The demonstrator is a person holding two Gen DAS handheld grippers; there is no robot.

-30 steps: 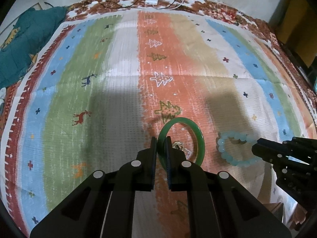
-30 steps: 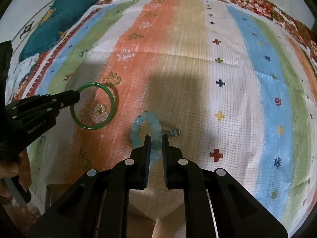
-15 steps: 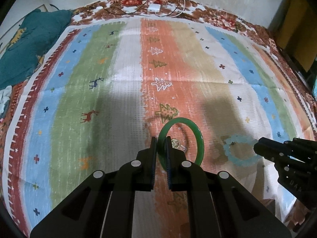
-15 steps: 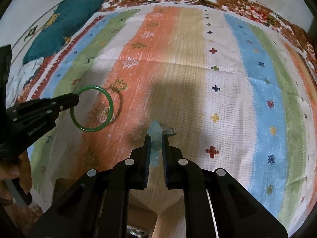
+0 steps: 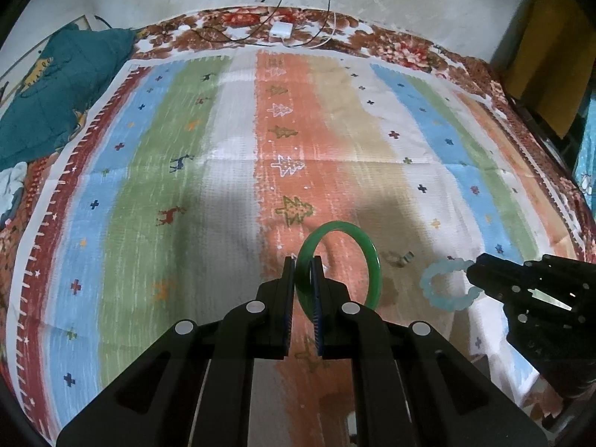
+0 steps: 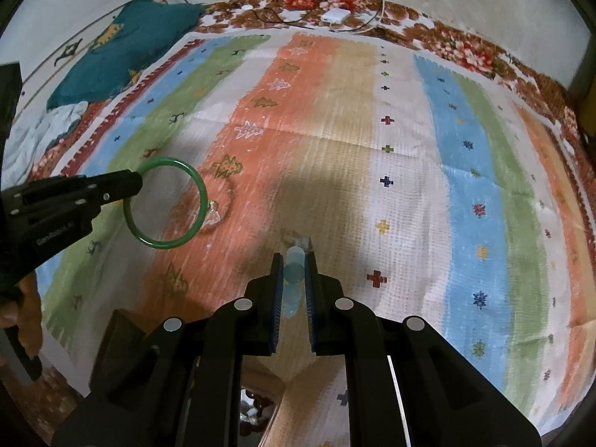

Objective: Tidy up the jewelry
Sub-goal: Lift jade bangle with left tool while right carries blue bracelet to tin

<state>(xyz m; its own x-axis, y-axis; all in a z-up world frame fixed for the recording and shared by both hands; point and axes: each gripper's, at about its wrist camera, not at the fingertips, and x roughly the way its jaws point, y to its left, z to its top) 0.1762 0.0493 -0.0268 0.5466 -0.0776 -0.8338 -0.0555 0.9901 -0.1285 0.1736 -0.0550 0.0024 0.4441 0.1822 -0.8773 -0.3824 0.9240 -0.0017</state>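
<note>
My left gripper (image 5: 304,265) is shut on a green bangle (image 5: 368,257) and holds it above the striped cloth (image 5: 223,193); it also shows in the right wrist view (image 6: 201,190). My right gripper (image 6: 294,260) is shut on a pale blue bead bracelet (image 6: 294,273), lifted off the cloth; in the left wrist view the bracelet (image 5: 428,279) hangs from the right gripper (image 5: 475,270). A small silver ring (image 5: 404,259) lies on the cloth between them. A small clear trinket (image 6: 213,213) lies under the bangle.
A teal cushion (image 5: 56,85) lies at the far left. A white charger with cables (image 5: 281,29) sits at the far edge. A dark box (image 6: 257,409) with small items shows below the cloth's near edge. The striped cloth (image 6: 409,149) stretches away ahead.
Both grippers have risen and pulled back. The blue bracelet has come off the cloth and now hangs edge-on in the right gripper. The bangle is higher too.
</note>
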